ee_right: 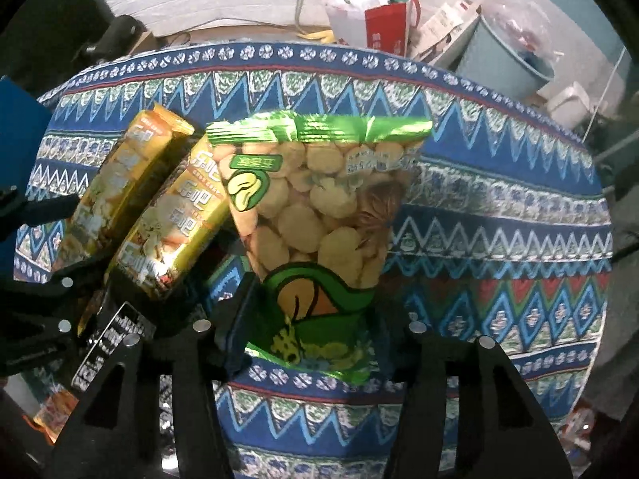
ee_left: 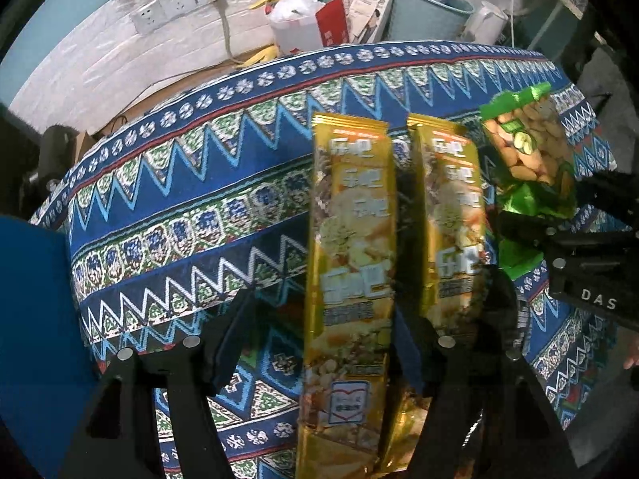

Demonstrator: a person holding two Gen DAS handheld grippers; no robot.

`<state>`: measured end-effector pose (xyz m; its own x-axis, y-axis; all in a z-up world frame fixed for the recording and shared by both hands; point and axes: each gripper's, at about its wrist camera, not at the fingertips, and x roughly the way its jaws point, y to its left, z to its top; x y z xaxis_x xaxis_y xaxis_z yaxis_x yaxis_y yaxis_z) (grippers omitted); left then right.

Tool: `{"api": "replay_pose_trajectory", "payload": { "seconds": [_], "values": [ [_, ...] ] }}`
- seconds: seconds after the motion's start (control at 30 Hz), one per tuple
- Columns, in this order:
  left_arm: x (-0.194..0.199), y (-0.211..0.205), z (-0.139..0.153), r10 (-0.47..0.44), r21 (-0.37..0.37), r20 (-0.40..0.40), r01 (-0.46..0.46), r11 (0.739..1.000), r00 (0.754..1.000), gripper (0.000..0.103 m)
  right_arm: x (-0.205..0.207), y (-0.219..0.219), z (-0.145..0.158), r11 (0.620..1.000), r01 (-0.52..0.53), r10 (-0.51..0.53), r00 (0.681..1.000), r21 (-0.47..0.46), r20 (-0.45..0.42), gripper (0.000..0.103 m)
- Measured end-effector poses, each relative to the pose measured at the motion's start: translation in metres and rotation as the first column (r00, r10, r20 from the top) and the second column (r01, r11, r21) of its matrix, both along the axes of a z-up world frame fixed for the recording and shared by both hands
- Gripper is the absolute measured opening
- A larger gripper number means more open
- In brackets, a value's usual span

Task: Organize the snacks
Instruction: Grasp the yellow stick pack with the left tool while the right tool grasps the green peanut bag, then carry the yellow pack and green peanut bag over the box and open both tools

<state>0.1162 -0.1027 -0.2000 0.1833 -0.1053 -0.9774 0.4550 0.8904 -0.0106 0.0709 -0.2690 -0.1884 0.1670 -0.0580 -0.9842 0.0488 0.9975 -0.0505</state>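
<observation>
Right fingers (ee_right: 315,331) point down — straddling green bean bag (ee_right: 319,215), tablecloth (ee_right: 499,215) beneath.

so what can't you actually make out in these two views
- Left wrist view: near ends of the two gold snack packs run off the bottom edge.
- Left wrist view: green snack bag, lower part behind the right gripper.
- Right wrist view: the bag's small printed label, too blurred to read.
</observation>
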Motion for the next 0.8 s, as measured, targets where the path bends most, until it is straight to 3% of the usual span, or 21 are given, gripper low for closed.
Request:
{"api": "replay_pose_trajectory", "payload": {
  "seconds": [0.07,0.13,0.17,0.3,0.4,0.8],
  "values": [
    [-0.002,0.004,0.000,-0.012,-0.005,0.001,0.012,1.000,1.000,0.063,0.002,-0.001,-0.004,1.000,0.000,0.000,1.000,0.002,0.004,0.052],
    [-0.004,0.005,-0.001,-0.042,-0.004,0.003,0.042,0.999,0.999,0.039,0.001,0.001,-0.005,1.000,-0.007,0.007,1.000,-0.005,0.008,0.051],
    [-0.007,0.004,-0.001,-0.057,0.003,0.003,0.057,0.998,0.998,0.032,0.001,0.001,-0.005,1.000,-0.010,0.010,1.000,-0.010,0.012,0.046],
    [-0.017,0.002,0.001,-0.084,0.052,0.037,0.082,0.995,0.996,0.031,-0.002,0.011,-0.001,0.999,-0.034,0.035,0.999,-0.035,0.029,0.036],
    [-0.020,0.007,0.007,-0.072,0.048,0.051,0.070,0.996,0.996,0.031,-0.003,0.012,0.007,0.998,-0.039,0.040,0.998,-0.040,0.040,0.031],
    [-0.040,0.028,0.063,-0.041,0.018,0.170,0.038,0.999,0.985,0.031,-0.011,0.027,0.054,0.996,-0.066,0.074,0.988,-0.064,0.133,0.031]
  ]
}}
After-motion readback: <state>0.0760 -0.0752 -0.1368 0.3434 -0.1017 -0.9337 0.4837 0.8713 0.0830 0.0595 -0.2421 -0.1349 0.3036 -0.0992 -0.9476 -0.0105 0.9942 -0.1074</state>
